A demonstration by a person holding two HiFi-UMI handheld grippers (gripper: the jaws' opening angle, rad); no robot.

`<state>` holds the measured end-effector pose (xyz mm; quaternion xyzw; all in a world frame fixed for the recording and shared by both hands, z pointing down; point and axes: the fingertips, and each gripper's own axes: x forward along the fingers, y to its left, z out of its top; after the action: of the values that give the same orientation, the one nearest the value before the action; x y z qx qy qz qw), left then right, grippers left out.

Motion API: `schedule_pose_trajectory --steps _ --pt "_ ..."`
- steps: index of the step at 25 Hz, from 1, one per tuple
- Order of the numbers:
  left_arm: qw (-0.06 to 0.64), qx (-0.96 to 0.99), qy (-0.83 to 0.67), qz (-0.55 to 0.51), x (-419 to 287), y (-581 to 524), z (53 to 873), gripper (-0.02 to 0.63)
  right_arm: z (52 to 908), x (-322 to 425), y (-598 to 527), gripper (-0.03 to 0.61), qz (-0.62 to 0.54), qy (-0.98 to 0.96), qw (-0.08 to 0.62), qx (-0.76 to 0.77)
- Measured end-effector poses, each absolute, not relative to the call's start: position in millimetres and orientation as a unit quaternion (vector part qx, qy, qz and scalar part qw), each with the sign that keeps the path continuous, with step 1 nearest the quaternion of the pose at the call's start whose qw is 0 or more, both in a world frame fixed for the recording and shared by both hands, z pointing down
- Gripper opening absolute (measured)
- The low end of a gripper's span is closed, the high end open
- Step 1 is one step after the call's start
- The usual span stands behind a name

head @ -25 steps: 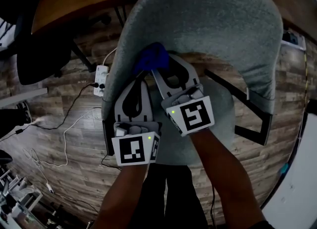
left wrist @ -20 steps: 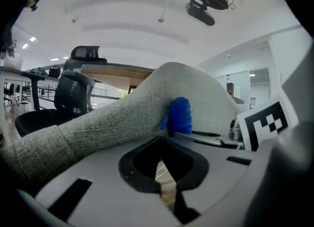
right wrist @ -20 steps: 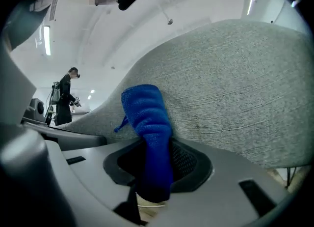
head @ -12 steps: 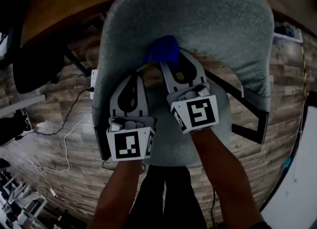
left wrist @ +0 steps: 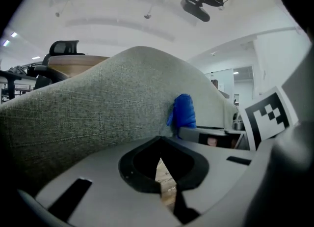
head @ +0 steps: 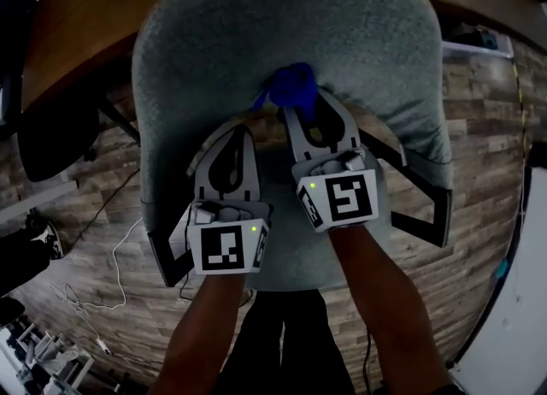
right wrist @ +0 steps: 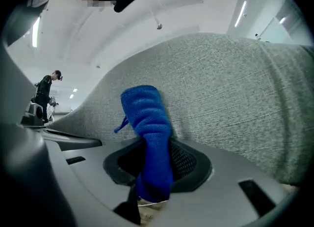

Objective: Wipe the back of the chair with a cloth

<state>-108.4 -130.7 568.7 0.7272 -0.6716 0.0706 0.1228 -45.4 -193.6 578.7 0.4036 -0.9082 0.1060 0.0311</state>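
Observation:
The grey fabric chair back (head: 291,26) fills the upper middle of the head view. A blue cloth (head: 291,85) is bunched against its lower part, with my right gripper (head: 299,111) shut on it. In the right gripper view the cloth (right wrist: 149,132) stands up from between the jaws and presses on the fabric (right wrist: 235,103). To the left and slightly nearer to me, my left gripper (head: 226,135) is shut with nothing in it, its tip by the chair back. The left gripper view shows the grey fabric (left wrist: 98,108) and the cloth (left wrist: 184,113) beyond it.
A wooden desk (head: 85,8) runs behind the chair. A black office chair (head: 60,120) stands at the left, and cables (head: 94,291) lie on the plank floor. Black armrests (head: 432,214) flank the seat. A person (right wrist: 46,91) stands far off.
My right gripper has slid the blue cloth to the right along the chair back, away from its left edge. The left gripper has followed beside it, still shut.

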Motion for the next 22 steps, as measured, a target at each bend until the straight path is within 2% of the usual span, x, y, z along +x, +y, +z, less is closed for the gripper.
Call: schedule_pose_trajectory --steps 16,22 --pt "0.11 0.779 -0.612 0.079 -48 -161 568 0.003 583 19 -199 0.123 0.109 -0.865 0.021 0.49" --pt "0.125 0.789 -0.597 0.076 -27 -161 569 0.002 581 51 -197 0.123 0.131 -0.838 0.001 0.529"
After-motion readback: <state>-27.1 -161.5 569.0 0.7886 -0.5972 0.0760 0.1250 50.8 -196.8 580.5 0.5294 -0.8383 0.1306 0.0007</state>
